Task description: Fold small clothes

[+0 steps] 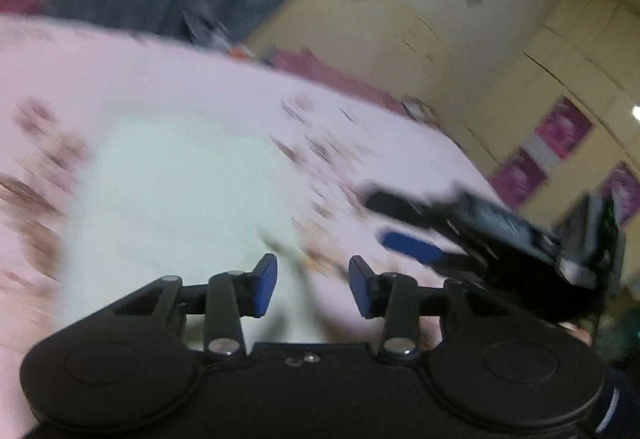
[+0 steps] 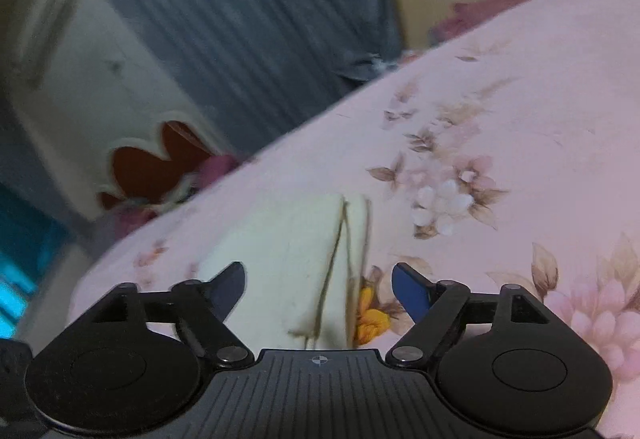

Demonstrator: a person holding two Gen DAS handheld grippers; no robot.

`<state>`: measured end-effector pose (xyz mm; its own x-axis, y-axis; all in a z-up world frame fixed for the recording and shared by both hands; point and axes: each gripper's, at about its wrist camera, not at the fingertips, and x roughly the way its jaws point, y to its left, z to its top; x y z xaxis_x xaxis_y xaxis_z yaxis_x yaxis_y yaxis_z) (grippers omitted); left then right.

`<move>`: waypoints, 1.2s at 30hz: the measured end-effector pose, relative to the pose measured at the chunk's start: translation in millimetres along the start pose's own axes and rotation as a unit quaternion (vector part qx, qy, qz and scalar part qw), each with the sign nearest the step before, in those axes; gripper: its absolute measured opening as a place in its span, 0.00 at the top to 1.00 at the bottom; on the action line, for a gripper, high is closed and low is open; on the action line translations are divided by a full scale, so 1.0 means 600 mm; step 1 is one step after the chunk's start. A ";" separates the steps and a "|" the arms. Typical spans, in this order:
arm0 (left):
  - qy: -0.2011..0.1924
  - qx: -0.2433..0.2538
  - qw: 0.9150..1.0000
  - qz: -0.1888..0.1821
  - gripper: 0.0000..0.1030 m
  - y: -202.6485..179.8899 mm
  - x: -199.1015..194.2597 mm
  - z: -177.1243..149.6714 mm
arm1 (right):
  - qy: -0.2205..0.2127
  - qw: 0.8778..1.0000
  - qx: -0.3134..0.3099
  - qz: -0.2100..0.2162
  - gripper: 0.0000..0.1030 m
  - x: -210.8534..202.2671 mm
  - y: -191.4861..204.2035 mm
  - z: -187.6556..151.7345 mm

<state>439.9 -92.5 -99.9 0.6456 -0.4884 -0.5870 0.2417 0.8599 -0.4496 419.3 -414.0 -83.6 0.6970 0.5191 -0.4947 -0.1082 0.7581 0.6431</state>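
Observation:
A small pale cream garment (image 2: pixel 292 259) lies folded on the pink floral bedsheet (image 2: pixel 520 119), with thin dark seams along its right edge. My right gripper (image 2: pixel 318 289) hovers just above its near end, open, nothing between the blue pads. In the blurred left wrist view the same garment (image 1: pixel 180 191) is a whitish patch ahead and left of my left gripper (image 1: pixel 312 289), which is open and empty. The right gripper (image 1: pixel 408 221) shows there too, at the right, with its fingers apart over the sheet.
A grey-blue curtain (image 2: pixel 248 19) hangs behind the bed. A cream headboard with a red cut-out (image 2: pixel 156 163) stands at the left. Cream wardrobe doors (image 1: pixel 520 51) with purple flower panels line the far wall. A person's dark sleeve (image 1: pixel 616 399) is at the lower right.

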 end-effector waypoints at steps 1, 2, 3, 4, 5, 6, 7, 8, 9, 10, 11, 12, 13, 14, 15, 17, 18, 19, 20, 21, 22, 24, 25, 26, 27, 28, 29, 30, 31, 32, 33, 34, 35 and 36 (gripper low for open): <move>-0.015 0.000 1.000 0.022 0.66 0.017 -0.013 0.007 | 0.009 1.000 0.003 0.013 0.32 0.001 0.002 -0.002; -0.027 -0.004 0.999 0.042 0.66 0.038 -0.022 0.017 | 0.022 0.999 0.005 0.026 0.47 0.007 0.001 -0.003; -0.030 -0.017 0.998 0.061 0.66 0.064 -0.025 0.029 | 0.033 0.999 0.008 0.036 0.51 0.015 0.002 -0.004; -0.031 -0.028 0.996 0.075 0.67 0.084 -0.028 0.036 | 0.045 0.998 0.006 0.044 0.51 0.026 0.006 -0.008; -0.032 -0.035 0.995 0.085 0.67 0.105 -0.027 0.040 | 0.056 0.997 0.004 0.046 0.51 0.034 0.009 -0.012; -0.027 -0.039 0.994 0.097 0.68 0.121 -0.019 0.047 | 0.070 0.997 0.000 0.045 0.51 0.046 0.014 -0.018; -0.018 -0.040 0.994 0.103 0.71 0.133 -0.011 0.049 | 0.082 0.996 -0.003 0.040 0.51 0.059 0.018 -0.025; -0.011 -0.039 0.994 0.103 0.71 0.142 -0.002 0.054 | 0.092 0.995 -0.002 0.033 0.51 0.073 0.017 -0.032; -0.001 -0.040 0.994 0.102 0.71 0.155 0.006 0.054 | 0.100 0.995 0.001 0.026 0.51 0.086 0.015 -0.037; 0.008 -0.039 0.994 0.104 0.74 0.156 0.014 0.051 | 0.106 0.994 0.003 0.021 0.51 0.097 0.012 -0.040; 0.019 -0.035 0.994 0.102 0.74 0.160 0.024 0.046 | 0.110 0.994 0.005 0.020 0.51 0.105 0.011 -0.045; 0.025 -0.031 0.994 0.104 0.74 0.164 0.025 0.039 | 0.110 0.994 0.005 0.022 0.51 0.108 0.009 -0.048; 0.028 -0.021 0.993 0.110 0.74 0.156 0.034 0.034 | 0.109 0.994 0.001 0.024 0.51 0.110 0.011 -0.047; 0.029 -0.014 0.993 0.113 0.74 0.153 0.037 0.032 | 0.108 0.994 -0.006 0.023 0.51 0.113 0.015 -0.046; 0.029 -0.007 0.993 0.115 0.74 0.149 0.038 0.034 | 0.109 0.994 -0.011 0.022 0.51 0.116 0.018 -0.046; 0.028 -0.006 0.993 0.113 0.74 0.154 0.036 0.033 | 0.110 0.994 -0.021 0.018 0.51 0.125 0.024 -0.044; 0.029 -0.006 0.993 0.110 0.74 0.158 0.036 0.033 | 0.113 0.993 -0.028 0.015 0.51 0.129 0.028 -0.044; 0.030 -0.006 0.994 0.108 0.74 0.159 0.035 0.033 | 0.116 0.992 -0.036 0.011 0.51 0.136 0.033 -0.044; 0.031 -0.004 0.994 0.107 0.74 0.160 0.035 0.034 | 0.120 0.992 -0.046 0.006 0.51 0.141 0.037 -0.044; 0.032 0.000 0.994 0.106 0.74 0.162 0.037 0.036 | 0.122 0.991 -0.057 0.000 0.57 0.147 0.043 -0.046; 0.031 0.004 0.994 0.105 0.75 0.161 0.035 0.037 | 0.126 0.990 -0.067 -0.007 0.67 0.152 0.048 -0.047; 0.006 0.018 0.995 0.100 0.84 0.152 0.021 0.043 | 0.129 0.988 -0.085 -0.015 0.88 0.157 0.055 -0.047; -0.016 0.027 0.996 0.085 0.88 0.145 0.009 0.046 | 0.128 0.987 -0.094 -0.018 0.88 0.154 0.060 -0.044; -0.034 0.035 0.996 0.068 0.85 0.138 0.000 0.049 | 0.124 0.987 -0.104 -0.019 0.89 0.147 0.067 -0.040; -0.040 0.050 0.996 0.062 0.85 0.129 -0.002 0.054 | 0.116 0.987 -0.113 -0.018 0.89 0.135 0.073 -0.034; -0.029 0.063 0.996 0.064 0.88 0.122 0.004 0.056 | 0.110 0.986 -0.122 -0.019 0.89 0.123 0.077 -0.030; -0.007 0.072 0.996 0.060 0.87 0.119 0.018 0.057 | 0.112 0.984 -0.134 -0.028 0.90 0.114 0.078 -0.028; 0.029 0.074 0.995 0.052 0.87 0.119 0.039 0.054 | 0.115 0.982 -0.145 -0.040 0.90 0.112 0.073 -0.029; 0.052 0.078 0.994 0.050 0.87 0.119 0.054 0.048 | 0.122 0.980 -0.148 -0.058 0.90 0.117 0.059 -0.034; 0.067 0.085 0.993 0.050 0.88 0.117 0.065 0.042 | 0.133 0.979 -0.139 -0.068 0.90 0.124 0.048 -0.040; 0.072 0.092 0.992 0.052 0.88 0.114 0.070 0.037 | 0.138 0.982 -0.117 -0.061 0.90 0.132 0.033 -0.041; 0.072 0.094 0.992 0.052 0.88 0.113 0.069 0.036 | 0.134 0.984 -0.107 -0.057 0.90 0.131 0.028 -0.039; 0.071 0.093 0.992 0.051 0.88 0.113 0.066 0.038 | 0.131 0.984 -0.109 -0.057 0.89 0.129 0.032 -0.038; 0.068 0.087 0.993 0.047 0.88 0.116 0.062 0.040 | 0.130 0.983 -0.114 -0.058 0.89 0.127 0.037 -0.039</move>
<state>498.5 -47.1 -137.0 0.5711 -0.4098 -0.7112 0.3141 0.9096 -0.2719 453.4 -348.3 -120.4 0.5119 0.4850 -0.7090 -0.2160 0.8715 0.4402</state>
